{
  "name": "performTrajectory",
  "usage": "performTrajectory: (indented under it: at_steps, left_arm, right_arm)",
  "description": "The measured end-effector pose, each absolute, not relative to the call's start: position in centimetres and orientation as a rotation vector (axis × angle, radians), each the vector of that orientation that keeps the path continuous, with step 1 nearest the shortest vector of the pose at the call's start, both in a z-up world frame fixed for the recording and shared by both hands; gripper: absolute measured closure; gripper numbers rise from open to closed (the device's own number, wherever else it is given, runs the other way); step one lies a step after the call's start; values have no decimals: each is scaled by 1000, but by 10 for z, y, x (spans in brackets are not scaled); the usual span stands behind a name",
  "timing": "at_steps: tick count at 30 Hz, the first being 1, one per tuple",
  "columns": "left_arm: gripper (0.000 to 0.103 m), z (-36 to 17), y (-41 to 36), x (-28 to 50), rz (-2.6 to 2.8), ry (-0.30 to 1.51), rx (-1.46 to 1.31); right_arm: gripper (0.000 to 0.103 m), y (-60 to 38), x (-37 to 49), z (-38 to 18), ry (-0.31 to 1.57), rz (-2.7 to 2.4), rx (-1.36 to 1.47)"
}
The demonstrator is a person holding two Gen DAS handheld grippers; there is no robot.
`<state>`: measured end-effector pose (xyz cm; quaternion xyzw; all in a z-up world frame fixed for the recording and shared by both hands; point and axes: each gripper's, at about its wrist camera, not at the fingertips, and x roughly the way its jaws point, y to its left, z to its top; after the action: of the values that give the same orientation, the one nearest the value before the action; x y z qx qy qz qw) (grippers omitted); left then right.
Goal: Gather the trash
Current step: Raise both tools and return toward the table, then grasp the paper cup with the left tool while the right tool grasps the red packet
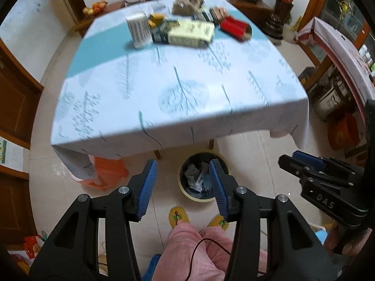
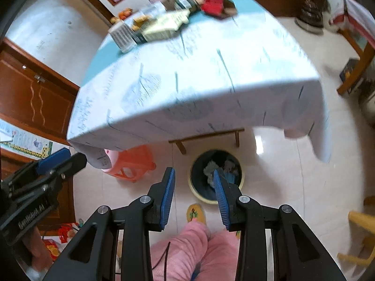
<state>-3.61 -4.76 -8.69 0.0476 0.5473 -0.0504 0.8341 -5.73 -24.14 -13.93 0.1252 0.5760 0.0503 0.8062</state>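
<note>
we hold both grippers above the floor, in front of the bench (image 1: pixel 182 107). the left gripper (image 1: pixel 185 187) fills the lower centre of its own view with its jaws released and nothing between the blue pads (image 1: pixel 150 182). the right gripper (image 2: pixel 194 194) sits the same way in its view, jaws apart and holding nothing; it also shows at the right edge of the left view, where we cannot tell its state.

the trash bin (image 1: pixel 203 178) stands on the floor just below the bench's near edge, at lower centre of both frames, with crumpled paper and wrappers inside (image 2: pixel 216 171). an orange stool (image 2: pixel 133 164) stands left of the bin, partly under the tablecloth.

in the upper part of the frame, boxes lie clustered at the far end of the bench: a pale yellow box (image 1: pixel 191 34), a red box (image 1: pixel 235 28) and a white striped carton (image 1: pixel 138 30). both views are blurred.
</note>
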Motion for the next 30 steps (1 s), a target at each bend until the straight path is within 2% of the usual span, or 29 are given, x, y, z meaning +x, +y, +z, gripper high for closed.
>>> performTrajectory:
  at_steps: [3, 8, 11, 16, 18, 20, 27, 30]
  left_arm:
    - [53, -66, -44, -35, -89, 1118, 95]
    - [52, -32, -31, -25, -53, 1051, 73]
    - [50, -15, -20, -16, -27, 1017, 43]
    - [45, -3, -2, 5, -8, 985, 20]
    - [44, -4, 5, 21, 0, 982, 18]
    - [42, -6, 12, 40, 3, 991, 9]
    - [39, -25, 48, 147, -34, 1063, -40]
    - [38, -37, 61, 201, -54, 1100, -67]
  right_arm:
    - [64, -247, -56, -116, 1183, 118, 249]
    - [57, -260, -48, -88, 1108, 126, 245]
    - [56, -263, -40, -78, 1074, 124, 231]
    - [54, -264, -19, -67, 1037, 109, 221]
    - [50, -265, -8, -63, 1025, 100, 220]
    - [40, -265, 10, -59, 1014, 86, 222]
    - [34, -262, 92, -49, 999, 12, 202]
    - [25, -263, 140, -49, 1000, -26, 179]
